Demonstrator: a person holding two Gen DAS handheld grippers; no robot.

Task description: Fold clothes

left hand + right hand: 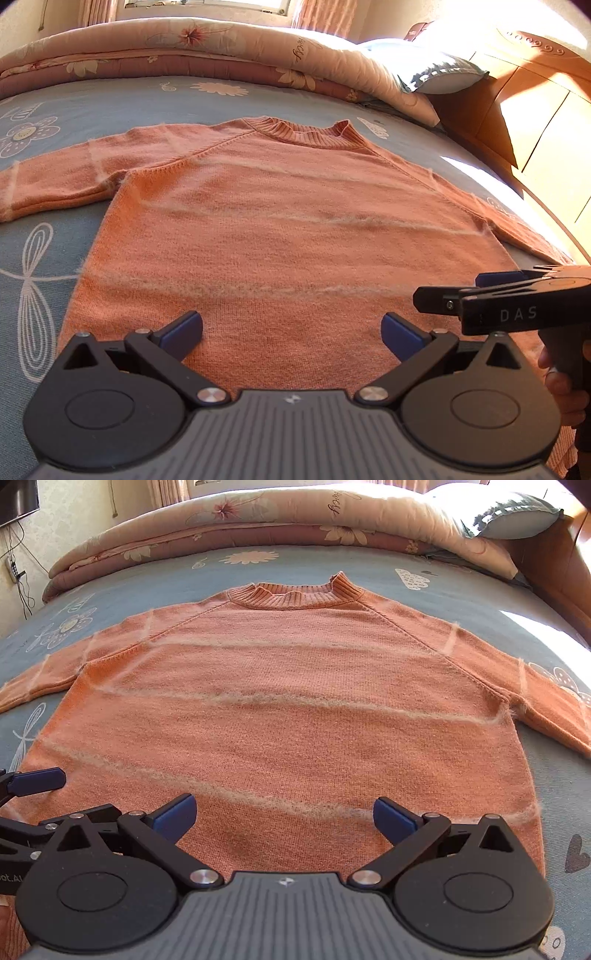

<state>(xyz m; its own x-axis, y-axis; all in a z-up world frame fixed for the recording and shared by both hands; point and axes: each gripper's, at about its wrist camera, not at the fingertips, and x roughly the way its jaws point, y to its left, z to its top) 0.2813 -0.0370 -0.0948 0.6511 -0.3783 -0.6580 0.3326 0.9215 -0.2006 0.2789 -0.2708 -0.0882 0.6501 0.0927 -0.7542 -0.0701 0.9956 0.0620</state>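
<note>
An orange knit sweater [288, 206] with pale fuzzy stripes lies flat on the bed, collar far, both sleeves spread out sideways. It also shows in the right wrist view [295, 701]. My left gripper [291, 330] is open and empty, above the sweater's lower body near the hem. My right gripper [282, 814] is open and empty, above the hem a little further right. The right gripper also shows at the right edge of the left wrist view [480, 295]. The left gripper's blue fingertip [37, 777] shows at the left edge of the right wrist view.
The sweater rests on a grey-blue flowered bedsheet [48, 258]. A rolled pink floral quilt [221, 48] and a grey-white pillow [436, 70] lie along the far side. A wooden headboard [535, 122] stands at the right.
</note>
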